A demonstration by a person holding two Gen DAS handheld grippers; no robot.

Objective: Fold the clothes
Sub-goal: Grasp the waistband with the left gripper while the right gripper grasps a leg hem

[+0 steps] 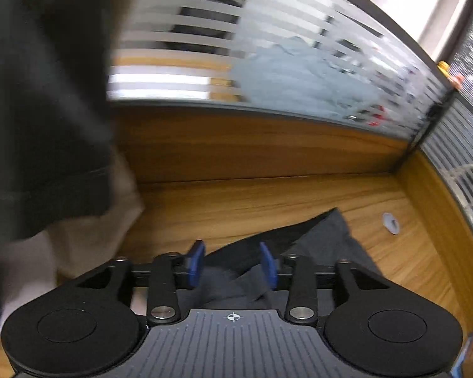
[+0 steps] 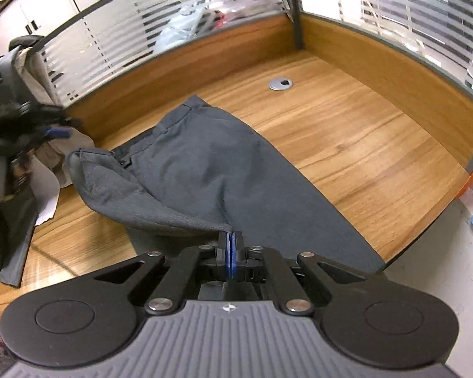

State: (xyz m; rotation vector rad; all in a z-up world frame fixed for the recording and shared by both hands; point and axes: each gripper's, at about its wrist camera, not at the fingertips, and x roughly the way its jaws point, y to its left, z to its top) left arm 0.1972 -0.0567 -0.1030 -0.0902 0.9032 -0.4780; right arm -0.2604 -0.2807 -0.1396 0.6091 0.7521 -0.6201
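The dark grey cloth trousers lie spread on the wood-grain table, waistband toward the far partition. The right tool is clamped on a corner of the grey fabric, which it lifts into a loose fold across the garment. The left tool hangs above another part of the trousers with its blue pads apart and no cloth pinched between them.

To fold well, the right tool should probably carry its corner over in a low, even arc, keeping the cloth taut enough to lay the edge flat and square with the layer beneath. The left tool seems best used to pin or smooth the lower layer so it does not drag.

A round grey cable grommet sits well clear. A pile of dark and pale garments crowds the left edge, just beside the trousers, and could snag the fold.
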